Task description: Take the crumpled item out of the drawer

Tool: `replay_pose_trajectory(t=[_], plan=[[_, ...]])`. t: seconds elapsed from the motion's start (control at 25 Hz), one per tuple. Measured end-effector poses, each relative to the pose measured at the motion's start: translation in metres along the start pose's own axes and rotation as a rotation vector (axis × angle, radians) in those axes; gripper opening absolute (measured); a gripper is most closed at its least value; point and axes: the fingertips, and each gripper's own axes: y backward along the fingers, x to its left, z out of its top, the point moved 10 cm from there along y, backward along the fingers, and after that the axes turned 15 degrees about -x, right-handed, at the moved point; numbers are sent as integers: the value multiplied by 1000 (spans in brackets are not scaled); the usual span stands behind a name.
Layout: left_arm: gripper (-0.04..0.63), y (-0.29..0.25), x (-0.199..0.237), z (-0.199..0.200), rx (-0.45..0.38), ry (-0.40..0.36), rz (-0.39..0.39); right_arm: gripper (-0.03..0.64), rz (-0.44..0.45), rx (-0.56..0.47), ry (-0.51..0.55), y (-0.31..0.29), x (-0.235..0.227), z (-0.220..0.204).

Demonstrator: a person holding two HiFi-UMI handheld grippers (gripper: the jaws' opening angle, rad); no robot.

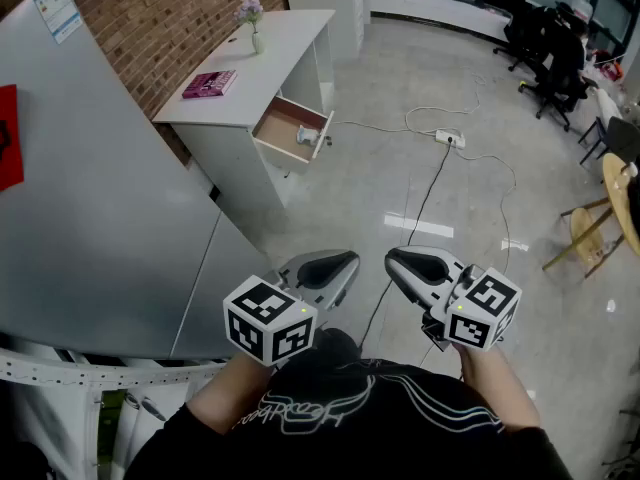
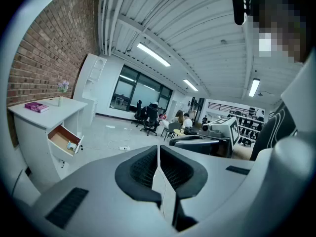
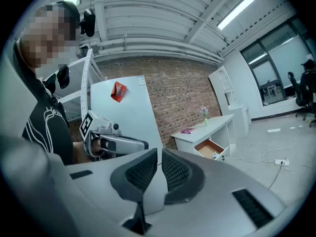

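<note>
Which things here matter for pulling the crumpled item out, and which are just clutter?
Job: open drawer, crumpled item inside it, left tongs, right tongs (both shut, empty).
Lying about: pink book, flower vase, power strip, wooden chair.

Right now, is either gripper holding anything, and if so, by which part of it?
Nothing is held. The left gripper and right gripper are both shut and empty; the crumpled item lies in the open drawer, far from both.
</note>
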Motion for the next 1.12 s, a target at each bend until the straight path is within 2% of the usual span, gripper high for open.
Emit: replay_pose_trajectory(t=[0.56,0.84,1.12], plan=[[34,-2,-11,-1,-23,0,-3,58,-20,-28,75,24,7,17],[34,-22,10,-13,-6,34,16,60,-66,-50,13,17,-29,4],[34,-68,74,-28,21,96,45,60,-85,-23,-42,-16,-97,-20]])
